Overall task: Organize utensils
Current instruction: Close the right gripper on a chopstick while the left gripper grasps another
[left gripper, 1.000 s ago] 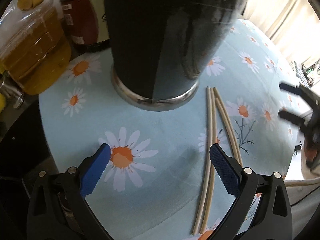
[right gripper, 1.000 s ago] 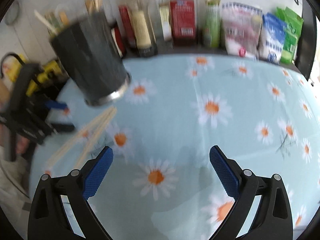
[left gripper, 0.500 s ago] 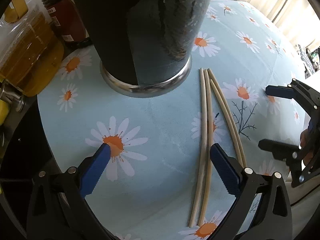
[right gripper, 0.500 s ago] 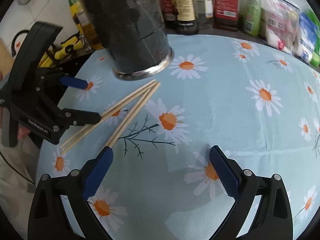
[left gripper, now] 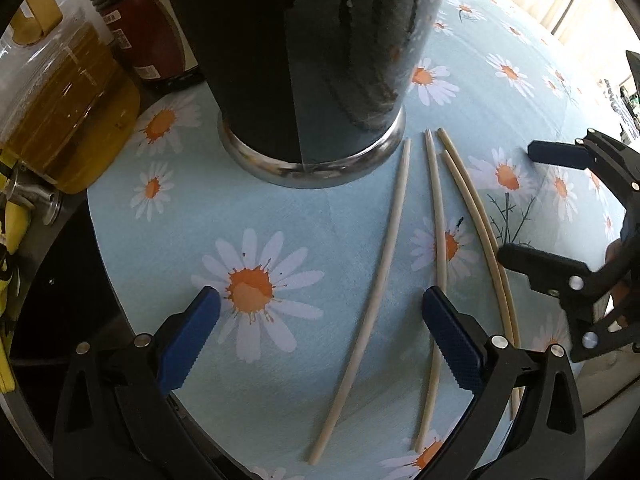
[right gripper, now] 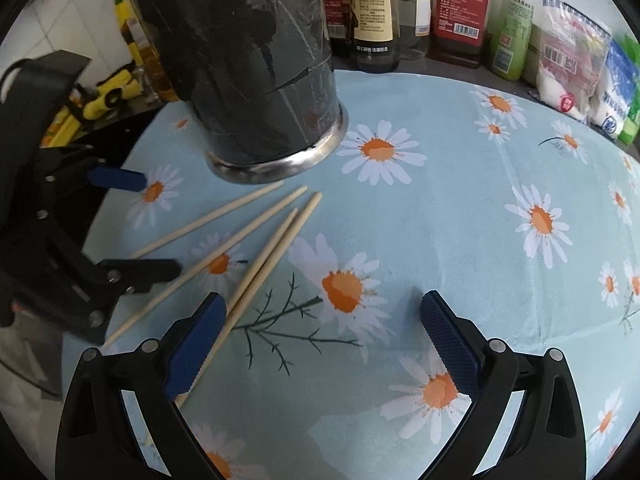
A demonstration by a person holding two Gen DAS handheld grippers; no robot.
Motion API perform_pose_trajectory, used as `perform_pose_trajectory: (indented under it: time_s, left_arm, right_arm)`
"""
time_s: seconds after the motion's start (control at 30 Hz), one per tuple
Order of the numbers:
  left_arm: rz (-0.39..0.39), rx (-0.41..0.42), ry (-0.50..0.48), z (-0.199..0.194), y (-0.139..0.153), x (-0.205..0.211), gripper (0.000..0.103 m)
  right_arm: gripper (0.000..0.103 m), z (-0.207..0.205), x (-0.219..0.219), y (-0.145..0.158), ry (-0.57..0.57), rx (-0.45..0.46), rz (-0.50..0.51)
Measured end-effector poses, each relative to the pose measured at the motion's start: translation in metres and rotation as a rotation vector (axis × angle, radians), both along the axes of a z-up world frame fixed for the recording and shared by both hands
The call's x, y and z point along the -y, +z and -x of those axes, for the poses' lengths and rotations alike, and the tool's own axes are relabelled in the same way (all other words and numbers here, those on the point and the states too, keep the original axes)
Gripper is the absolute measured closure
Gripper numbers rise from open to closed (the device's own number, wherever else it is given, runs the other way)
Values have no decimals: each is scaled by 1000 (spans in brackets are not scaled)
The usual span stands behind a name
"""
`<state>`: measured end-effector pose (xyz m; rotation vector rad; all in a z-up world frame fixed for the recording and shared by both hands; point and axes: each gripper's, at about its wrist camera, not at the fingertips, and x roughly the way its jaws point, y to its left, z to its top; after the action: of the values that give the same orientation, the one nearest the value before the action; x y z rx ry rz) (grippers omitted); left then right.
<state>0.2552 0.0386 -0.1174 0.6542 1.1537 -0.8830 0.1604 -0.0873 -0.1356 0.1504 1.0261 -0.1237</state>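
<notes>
At 6 o'clock of the holder (left gripper: 304,80), four chopsticks (left gripper: 376,256) lie loose on the daisy cloth (left gripper: 200,208). L gripper (left gripper: 320,336) wide, empty, straddling one stick; R gripper (right gripper: 324,336) wide, empty, beside the paired two. Best: centre on one stick, pinch mid-length, lift w/o rolling. Bottles (right gripper: 456,0) line the back edge.

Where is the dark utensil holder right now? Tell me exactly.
The dark utensil holder stands upright on the daisy tablecloth, upper left in the right wrist view, just behind the tips of the four loose chopsticks.
</notes>
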Motion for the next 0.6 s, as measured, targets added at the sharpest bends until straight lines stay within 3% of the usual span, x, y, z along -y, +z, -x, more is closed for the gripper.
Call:
perform_pose_trajectory:
  time_s: [0.17, 0.33, 0.47, 0.6]
  left_arm:
    - [-10, -5, -38, 1, -1, -6, 9]
    - [-40, -14, -83, 2, 3, -2, 14]
    - [-68, -24, -152, -2, 6, 4, 16]
    - [-88, -32, -215, -4, 7, 11, 16]
  right_arm:
    - [10, 3, -2, -1, -57, -15, 28]
    - [9, 7, 8, 0, -148, -78, -1]
    - [9, 9, 6, 1, -197, -71, -17]
    - [9, 8, -4, -4, -215, -80, 44]
